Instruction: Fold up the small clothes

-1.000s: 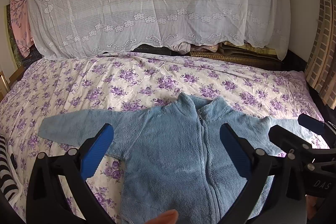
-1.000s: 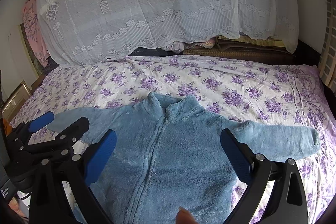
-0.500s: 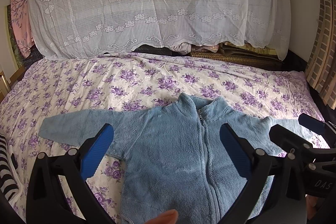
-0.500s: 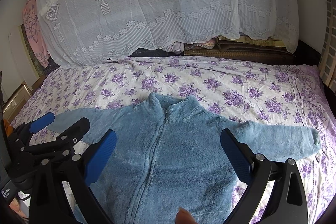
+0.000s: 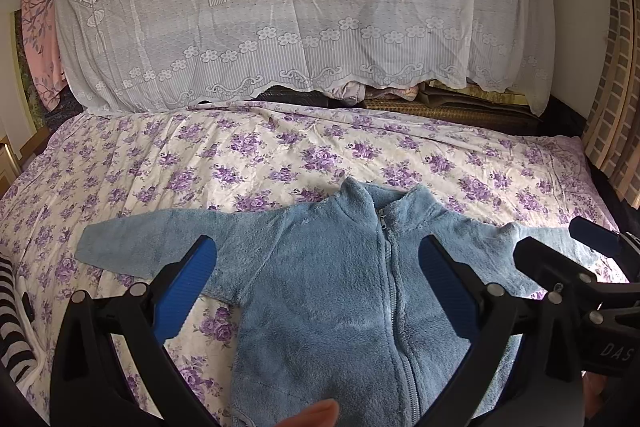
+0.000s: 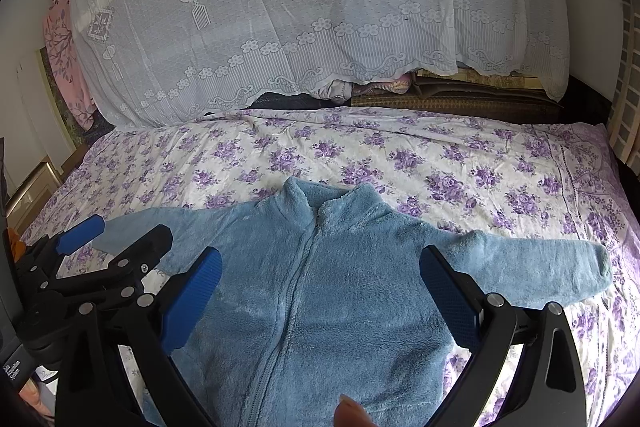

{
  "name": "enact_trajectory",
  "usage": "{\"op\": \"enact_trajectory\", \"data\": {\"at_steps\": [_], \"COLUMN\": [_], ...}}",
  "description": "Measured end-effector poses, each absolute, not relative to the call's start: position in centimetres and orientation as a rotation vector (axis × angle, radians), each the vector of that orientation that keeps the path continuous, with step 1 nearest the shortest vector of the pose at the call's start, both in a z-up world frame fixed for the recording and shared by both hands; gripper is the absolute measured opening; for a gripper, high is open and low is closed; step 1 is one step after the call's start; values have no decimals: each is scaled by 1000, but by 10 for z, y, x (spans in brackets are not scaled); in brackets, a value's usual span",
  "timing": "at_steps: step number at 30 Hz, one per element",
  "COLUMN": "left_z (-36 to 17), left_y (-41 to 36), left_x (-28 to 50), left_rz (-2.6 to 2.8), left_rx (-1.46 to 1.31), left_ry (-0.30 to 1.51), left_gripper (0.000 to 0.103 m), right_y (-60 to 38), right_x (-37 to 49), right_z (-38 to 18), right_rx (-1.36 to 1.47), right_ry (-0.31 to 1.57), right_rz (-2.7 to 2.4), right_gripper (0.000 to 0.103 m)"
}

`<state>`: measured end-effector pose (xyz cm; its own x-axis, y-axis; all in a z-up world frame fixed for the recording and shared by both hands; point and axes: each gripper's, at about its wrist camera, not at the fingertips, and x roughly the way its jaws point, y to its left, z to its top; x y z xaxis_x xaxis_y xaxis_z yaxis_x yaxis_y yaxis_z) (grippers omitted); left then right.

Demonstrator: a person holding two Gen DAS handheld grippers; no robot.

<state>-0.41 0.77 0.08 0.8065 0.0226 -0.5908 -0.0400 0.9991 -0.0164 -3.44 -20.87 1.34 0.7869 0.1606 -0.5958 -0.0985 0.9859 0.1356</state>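
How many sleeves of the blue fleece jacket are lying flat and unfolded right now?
2. The left sleeve stretches out sideways on the floral bedsheet; the right sleeve stretches the opposite way. Neither is folded yet.

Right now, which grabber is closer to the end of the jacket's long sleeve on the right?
Right. The right gripper hovers over the jacket beside that sleeve end; the left gripper is farther, over the other half.

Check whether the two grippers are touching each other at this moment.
Apart. In the right wrist view the left gripper sits off to the side of the right gripper, with bedsheet and blue jacket showing between them.
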Motion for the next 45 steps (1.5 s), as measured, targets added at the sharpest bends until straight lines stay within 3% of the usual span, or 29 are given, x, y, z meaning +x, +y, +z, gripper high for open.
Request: {"op": "enact_trajectory", "data": {"at_steps": [37, 45], "left_z": [0, -23], "left_y": [8, 15], "left_x": [-4, 11], "left_rz": [33, 31], "left_rx": [-25, -13], "left_ry": [635, 713], "left_gripper": [99, 99], "right_y": [-211, -211], "right_x": [-33, -28], "right_z": [10, -1], "right_rx": [109, 169], "right_ry": [650, 668], "right_rz": [143, 135], "right_gripper": [100, 100]}}
